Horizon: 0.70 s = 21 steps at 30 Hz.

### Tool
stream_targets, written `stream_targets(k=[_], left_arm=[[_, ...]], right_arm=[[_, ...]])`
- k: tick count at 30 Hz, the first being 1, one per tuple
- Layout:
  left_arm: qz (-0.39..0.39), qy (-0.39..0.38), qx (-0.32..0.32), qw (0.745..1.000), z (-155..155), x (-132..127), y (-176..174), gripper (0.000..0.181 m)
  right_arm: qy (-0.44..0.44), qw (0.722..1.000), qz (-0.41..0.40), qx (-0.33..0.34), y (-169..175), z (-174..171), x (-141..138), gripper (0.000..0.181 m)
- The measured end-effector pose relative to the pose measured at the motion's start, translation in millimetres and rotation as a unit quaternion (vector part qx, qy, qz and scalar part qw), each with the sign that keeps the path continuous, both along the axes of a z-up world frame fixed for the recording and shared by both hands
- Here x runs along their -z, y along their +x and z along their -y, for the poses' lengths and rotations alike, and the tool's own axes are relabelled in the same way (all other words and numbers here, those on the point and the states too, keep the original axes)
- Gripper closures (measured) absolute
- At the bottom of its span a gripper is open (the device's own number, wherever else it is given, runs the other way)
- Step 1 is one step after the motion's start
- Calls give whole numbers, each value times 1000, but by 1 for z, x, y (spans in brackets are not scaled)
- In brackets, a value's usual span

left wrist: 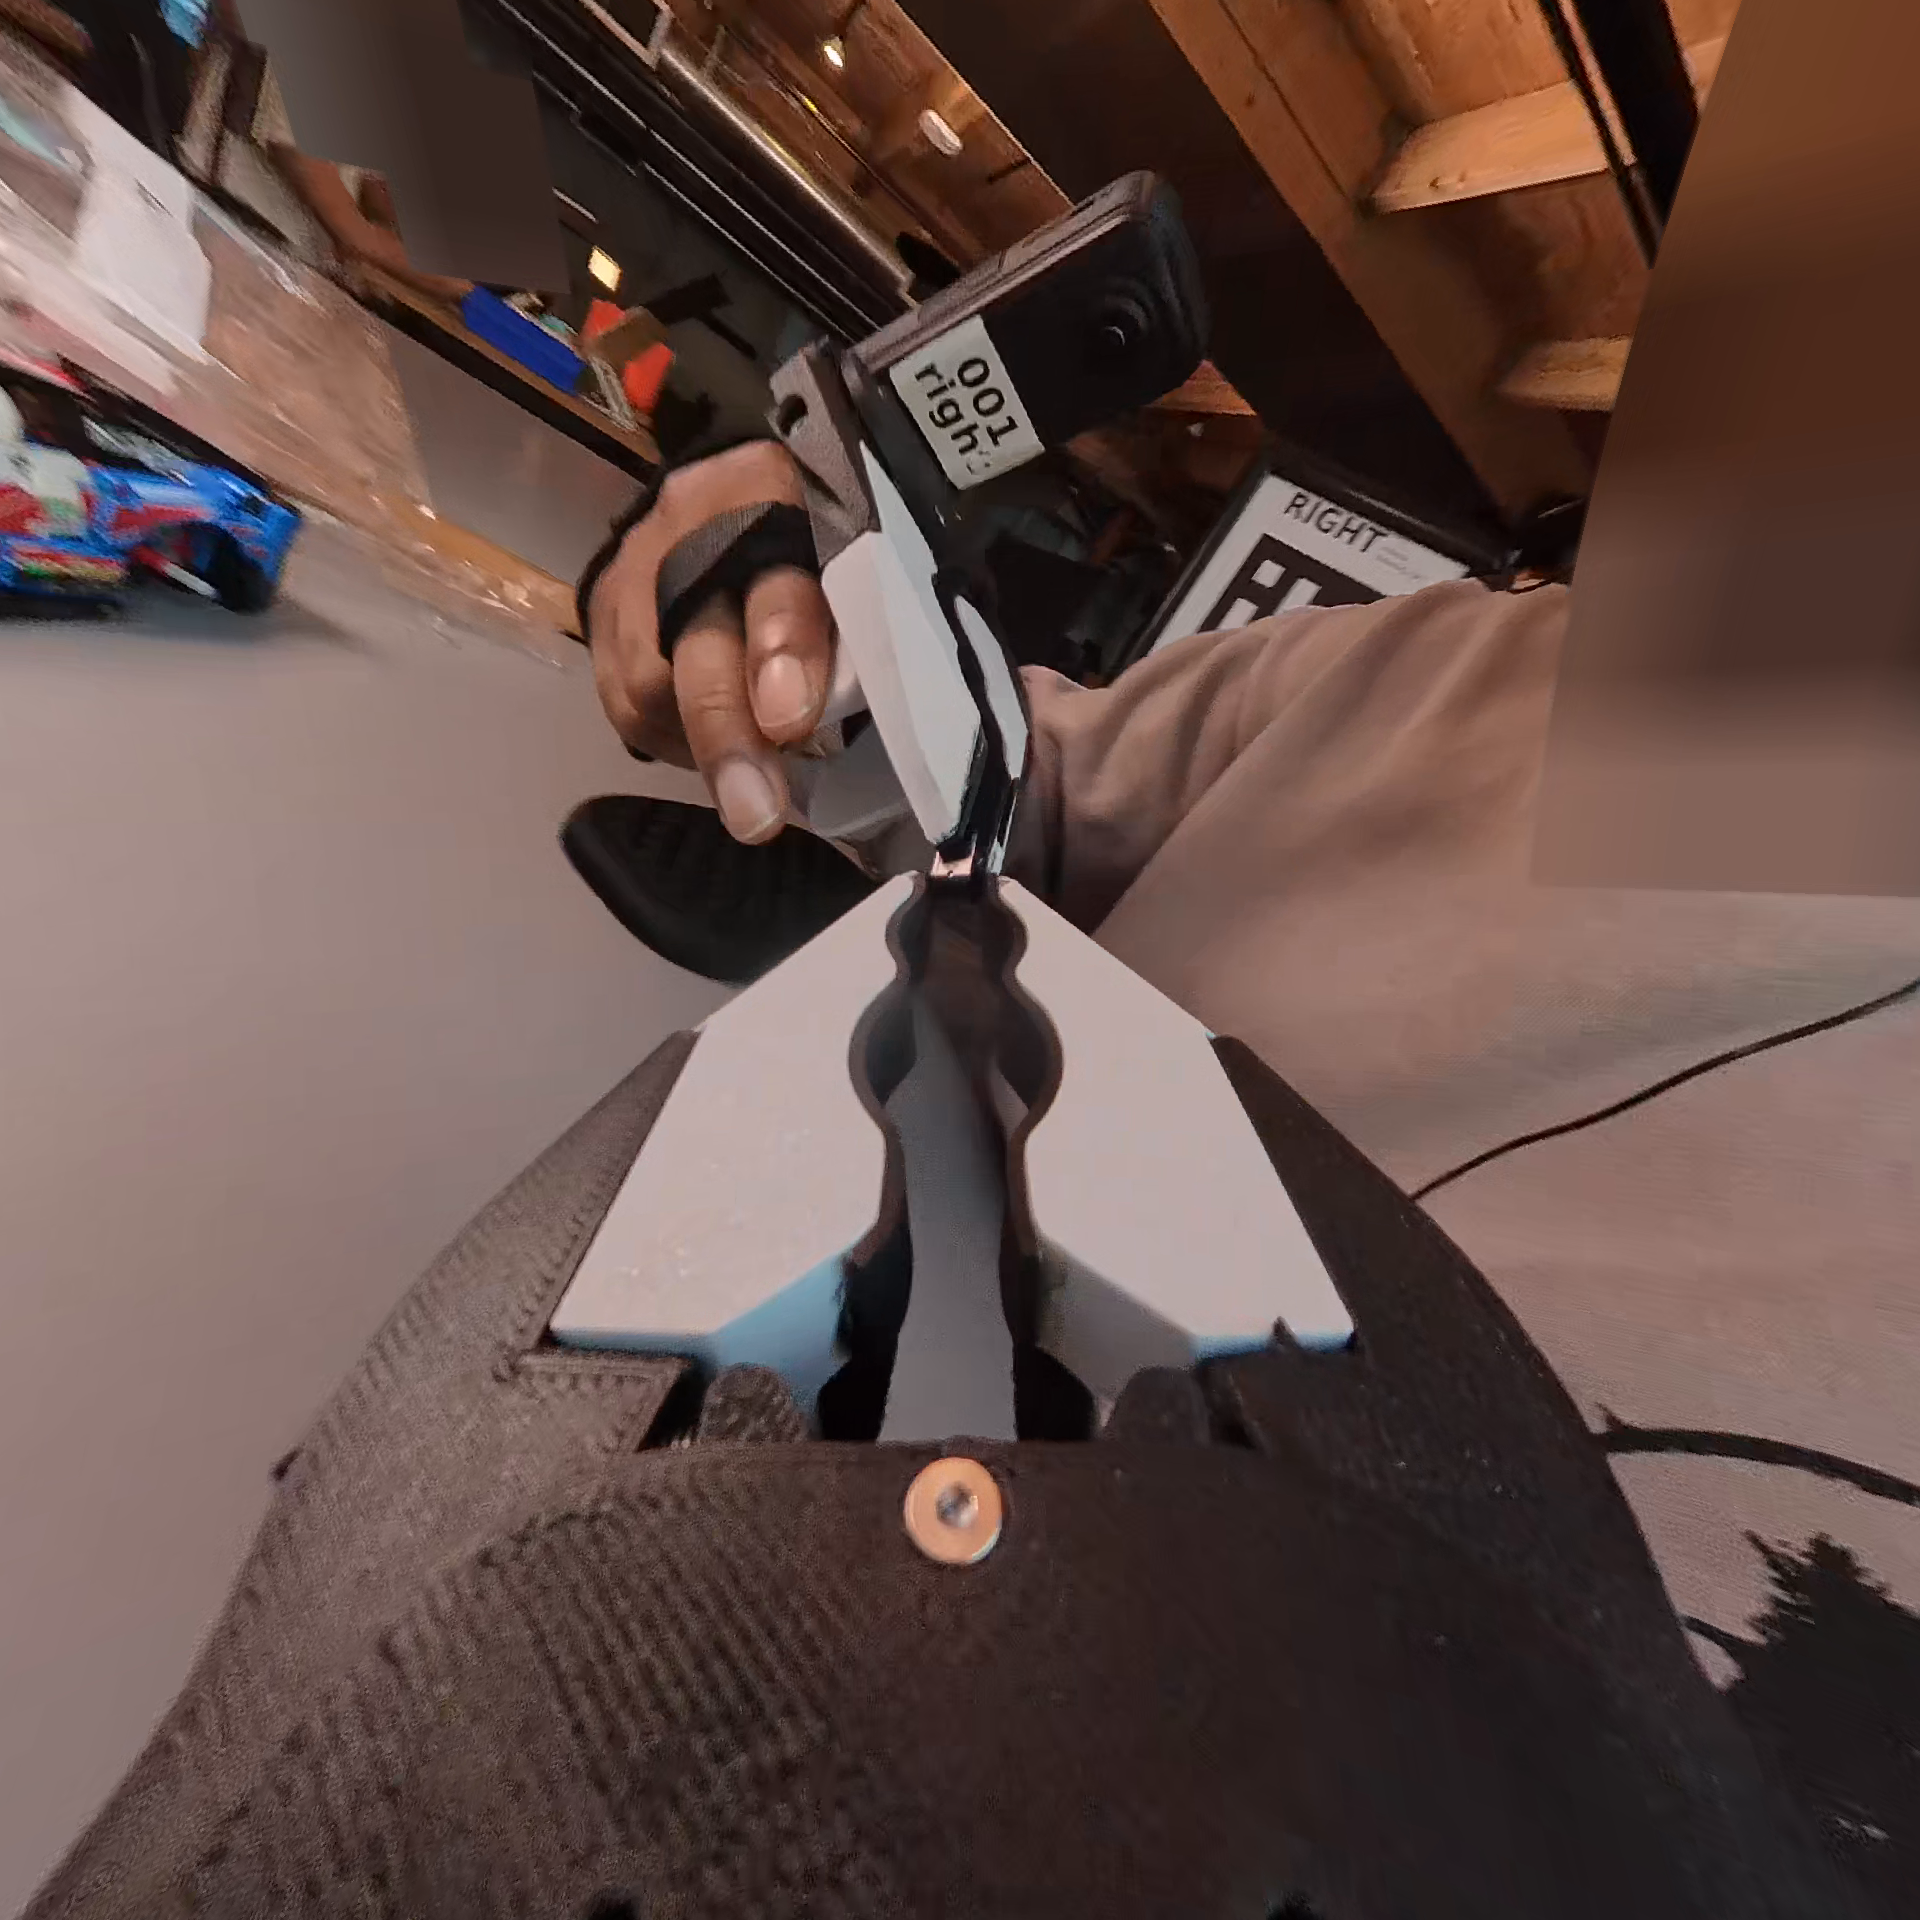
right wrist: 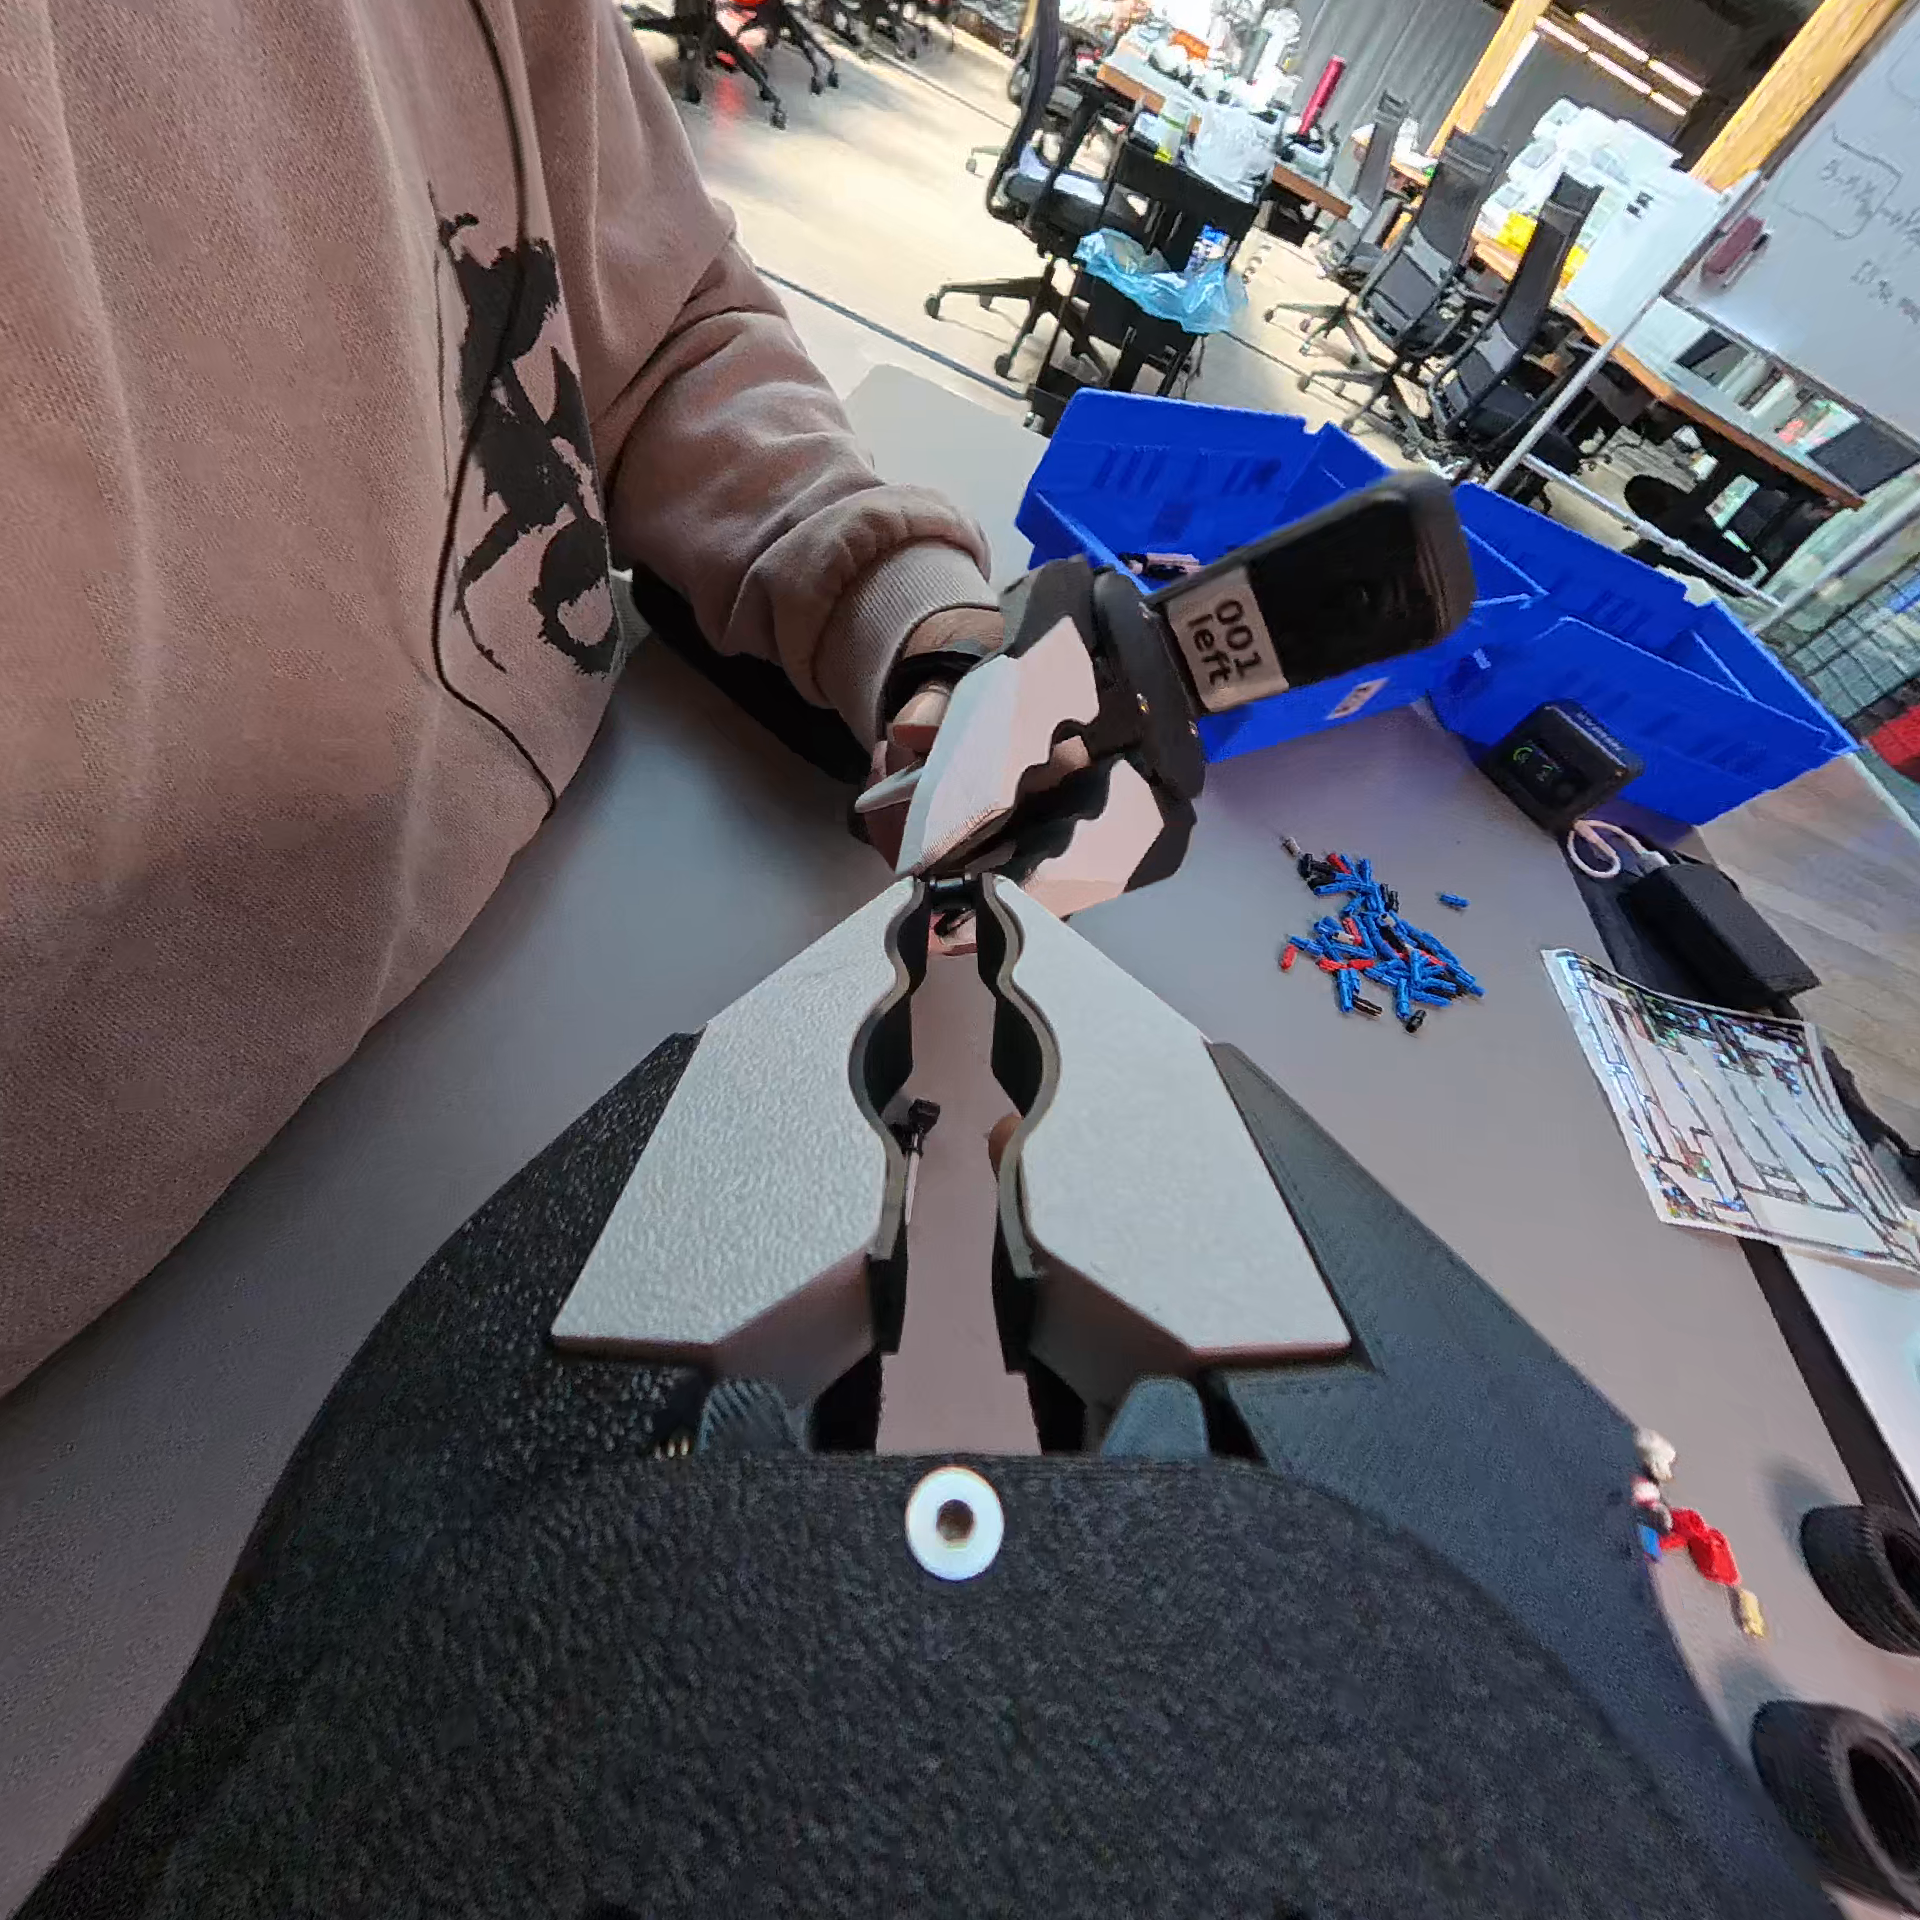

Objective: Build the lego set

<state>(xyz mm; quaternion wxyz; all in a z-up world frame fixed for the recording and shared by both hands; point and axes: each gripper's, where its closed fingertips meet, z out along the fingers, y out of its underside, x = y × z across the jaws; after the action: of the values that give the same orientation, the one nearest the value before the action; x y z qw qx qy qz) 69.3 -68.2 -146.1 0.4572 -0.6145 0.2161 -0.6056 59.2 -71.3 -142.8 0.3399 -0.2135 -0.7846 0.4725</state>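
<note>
My left gripper (left wrist: 954, 883) and my right gripper (right wrist: 951, 885) meet tip to tip above the grey table (right wrist: 1351, 1195). A small black lego part (right wrist: 948, 894) sits pinched where the tips meet; in the left wrist view it shows as a tiny dark and pale piece (left wrist: 954, 869). Both pairs of fingers are closed to a narrow gap on it. I cannot tell if it is one part or two joined. The right gripper (left wrist: 966, 847) faces me in the left wrist view, and the left gripper (right wrist: 940, 864) faces me in the right wrist view.
A pile of small blue, red and black pins (right wrist: 1371, 956) lies on the table. Behind it stand blue bins (right wrist: 1299, 488). A printed sheet (right wrist: 1745, 1132), black tyres (right wrist: 1860, 1579) and red bits (right wrist: 1699, 1538) lie to the right. A blue model car (left wrist: 135, 520) sits far left. Both grippers' tips are close together, under 4 cm apart.
</note>
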Motion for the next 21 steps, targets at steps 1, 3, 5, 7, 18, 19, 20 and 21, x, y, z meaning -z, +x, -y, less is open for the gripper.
stream_targets(k=[1,3,5,7,18,19,20,21], left_arm=[[-14,30,-33,999,-5,-2,-4,174],[-54,104,-109,987,-13,-8,-12,174],[-97,157,-167,969,-19,-12,-17,174],[-114,176,-188,960,-21,-13,-16,174],[-139,199,-218,945,-25,-12,-15,174],[-143,196,-216,946,-25,-10,-15,174],[-148,192,-211,947,-25,-8,-15,174],[-154,186,-204,949,-26,-5,-14,174]], right_arm=[[-22,1000,0,21,-3,-5,-2,173],[-98,993,0,60,-8,-16,-6,175],[-188,980,2,69,-8,-18,-10,170],[-250,965,-10,80,-8,-21,-16,169],[-281,955,-10,91,-14,-24,-14,176],[-276,957,-4,92,-14,-24,-12,176],[-268,959,5,91,-13,-24,-10,176],[-254,963,17,90,-13,-25,-6,176]])
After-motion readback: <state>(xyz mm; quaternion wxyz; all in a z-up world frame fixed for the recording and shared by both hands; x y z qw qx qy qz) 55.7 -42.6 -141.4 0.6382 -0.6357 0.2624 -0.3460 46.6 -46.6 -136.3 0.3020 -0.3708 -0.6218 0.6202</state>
